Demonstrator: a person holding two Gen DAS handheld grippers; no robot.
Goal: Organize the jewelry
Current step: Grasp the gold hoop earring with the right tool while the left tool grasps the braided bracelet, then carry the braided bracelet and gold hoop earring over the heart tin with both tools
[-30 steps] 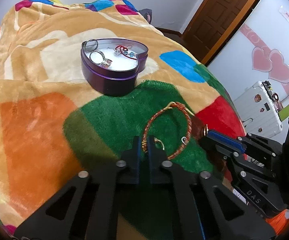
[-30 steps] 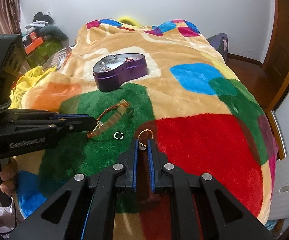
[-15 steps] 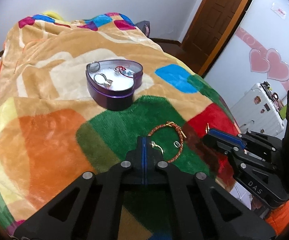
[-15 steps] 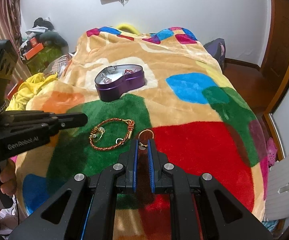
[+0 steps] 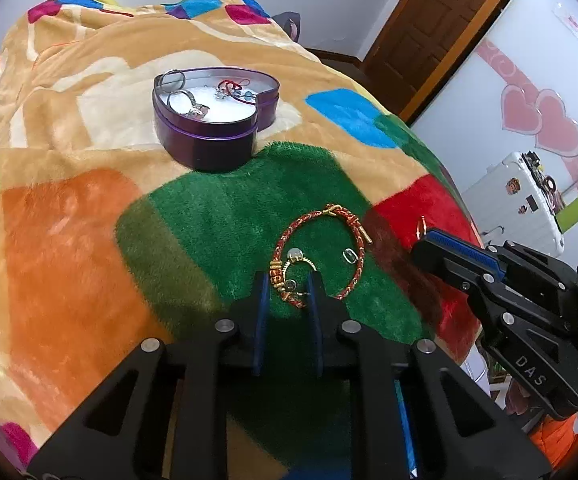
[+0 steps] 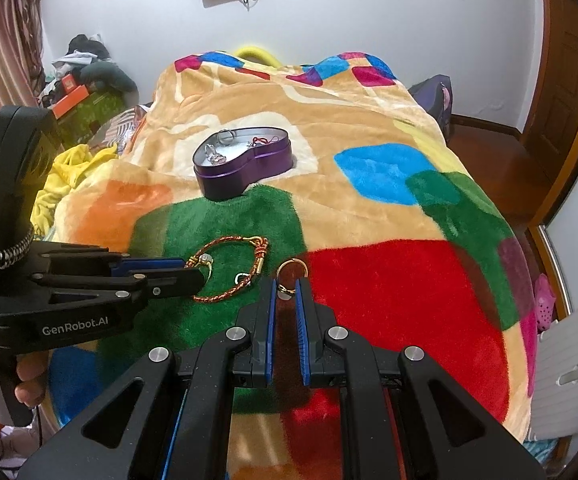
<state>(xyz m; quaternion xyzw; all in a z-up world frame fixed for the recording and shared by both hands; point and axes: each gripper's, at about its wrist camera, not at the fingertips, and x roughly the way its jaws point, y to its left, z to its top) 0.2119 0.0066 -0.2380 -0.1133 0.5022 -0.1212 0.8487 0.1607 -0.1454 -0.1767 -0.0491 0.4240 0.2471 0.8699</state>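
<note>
The left gripper (image 5: 287, 285) jaws, having just been opening, are being held spread around the bracelet (image 5: 317, 258) on the bed (image 5: 69, 240). A gold ring (image 6: 292, 276) is being pinched by the right gripper (image 6: 285, 294).

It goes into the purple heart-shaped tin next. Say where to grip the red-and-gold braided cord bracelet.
Pinch the bare braided arc left of the gold clasp, from above with jaws across the cord: the bracelet lies flat on the plush blanket, and rings crowd its near arc.
</note>
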